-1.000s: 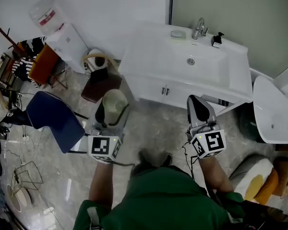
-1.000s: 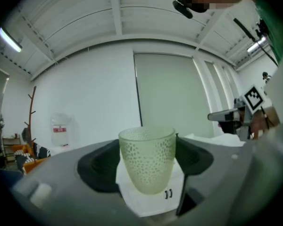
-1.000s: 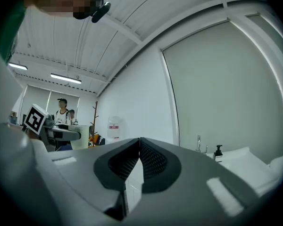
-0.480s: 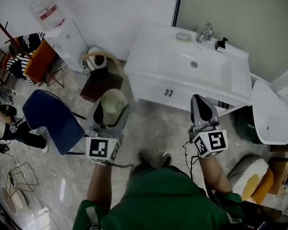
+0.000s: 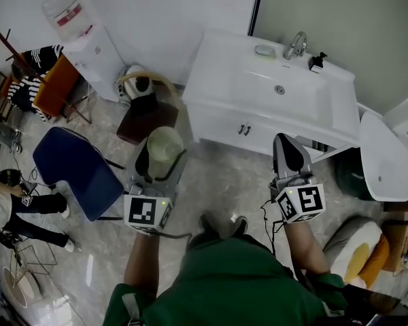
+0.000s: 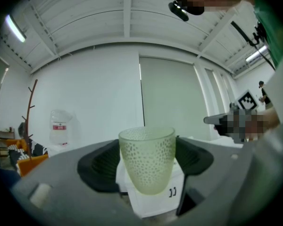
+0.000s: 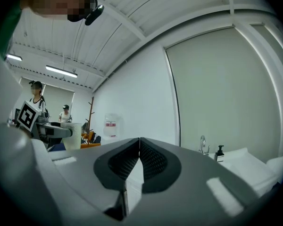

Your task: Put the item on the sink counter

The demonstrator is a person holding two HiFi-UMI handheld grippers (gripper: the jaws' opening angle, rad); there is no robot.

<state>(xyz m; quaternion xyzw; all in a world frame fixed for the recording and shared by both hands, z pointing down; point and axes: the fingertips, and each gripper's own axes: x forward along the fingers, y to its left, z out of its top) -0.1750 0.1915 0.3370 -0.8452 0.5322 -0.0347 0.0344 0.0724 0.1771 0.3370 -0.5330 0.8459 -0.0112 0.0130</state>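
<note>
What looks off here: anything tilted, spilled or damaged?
Nothing stands out. The cup sits upright between the jaws of the left gripper, with no visible crack or spill. The right gripper has its jaws together with nothing between them. The sink counter looks orderly.

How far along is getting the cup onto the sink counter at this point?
Done: the cup is picked up, clamped upright in the left gripper. In hand: it hangs over the floor, short of the sink counter. Left: reach the counter, set the cup down and let go; no cup stands there yet. The right gripper is shut and empty.
</note>
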